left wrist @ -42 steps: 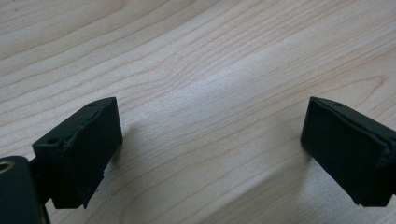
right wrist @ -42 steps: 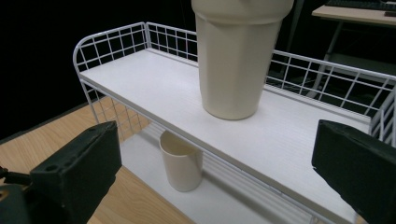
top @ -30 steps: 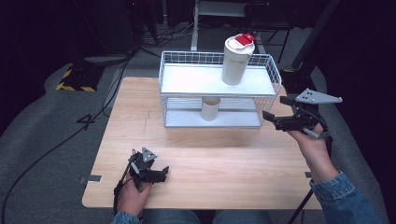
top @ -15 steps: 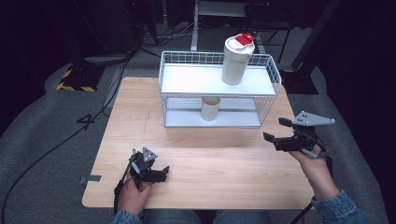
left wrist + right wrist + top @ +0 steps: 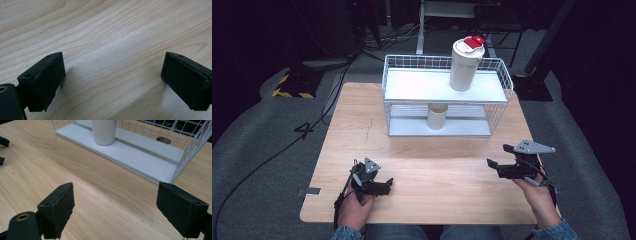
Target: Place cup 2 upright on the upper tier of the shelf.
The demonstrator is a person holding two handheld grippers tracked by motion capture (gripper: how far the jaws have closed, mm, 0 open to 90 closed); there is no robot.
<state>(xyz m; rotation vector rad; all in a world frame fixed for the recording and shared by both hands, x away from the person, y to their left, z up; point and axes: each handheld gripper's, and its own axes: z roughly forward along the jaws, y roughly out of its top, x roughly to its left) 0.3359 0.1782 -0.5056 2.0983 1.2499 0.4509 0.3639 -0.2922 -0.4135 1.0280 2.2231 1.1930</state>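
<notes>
With left gripper [image 5: 388, 185] and right gripper [image 5: 498, 156] gaping wide and empty by the tabletop [image 5: 437, 170], a rushed reach could snag the 2-shelf wire rack [image 5: 442, 101] and topple its red-lidded canister [image 5: 464, 67].

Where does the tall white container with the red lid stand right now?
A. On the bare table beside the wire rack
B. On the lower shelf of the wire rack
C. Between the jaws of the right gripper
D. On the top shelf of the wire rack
D: in the high view the tall white container stands upright on the top shelf of the wire rack, above a shorter cup on the lower shelf.
</notes>
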